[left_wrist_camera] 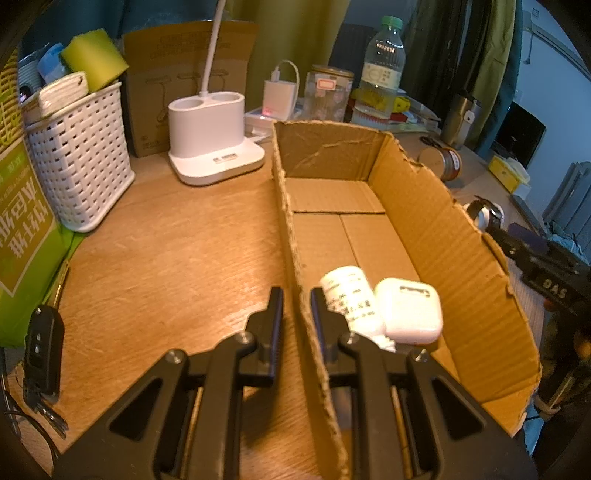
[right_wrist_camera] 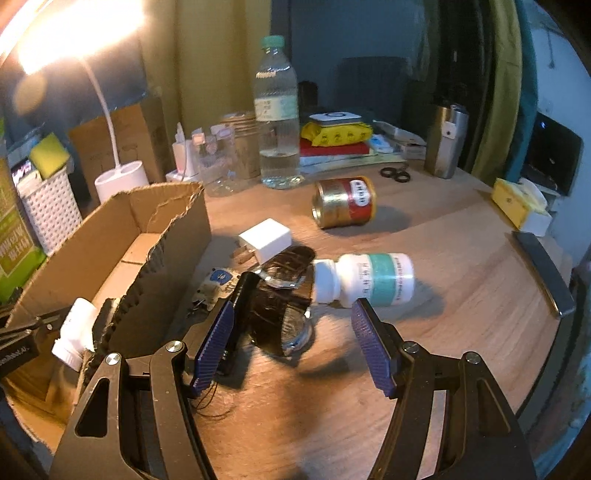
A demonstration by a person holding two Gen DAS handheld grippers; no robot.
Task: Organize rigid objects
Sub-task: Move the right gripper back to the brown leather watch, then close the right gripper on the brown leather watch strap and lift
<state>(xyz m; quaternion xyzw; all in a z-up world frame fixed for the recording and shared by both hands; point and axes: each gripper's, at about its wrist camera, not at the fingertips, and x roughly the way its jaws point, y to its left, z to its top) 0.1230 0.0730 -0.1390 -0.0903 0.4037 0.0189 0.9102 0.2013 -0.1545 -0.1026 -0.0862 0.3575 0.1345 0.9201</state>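
A wooden desk (right_wrist_camera: 461, 236) carries the clutter. A lit white lamp (left_wrist_camera: 216, 140) stands at its back left and throws warm glare. Behind hang yellow-green curtains (left_wrist_camera: 295, 33) and dark hanging clothes (left_wrist_camera: 461, 48). A pale wall (left_wrist_camera: 550, 77) shows at the right edge.

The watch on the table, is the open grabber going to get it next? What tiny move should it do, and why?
Probably yes: ease the right gripper a little further down and forward, then close. Its jaws stand open with the dark watch lying between the fingertips, not yet pinched. The left gripper is clamped on the cardboard box wall, steadying it for the drop.
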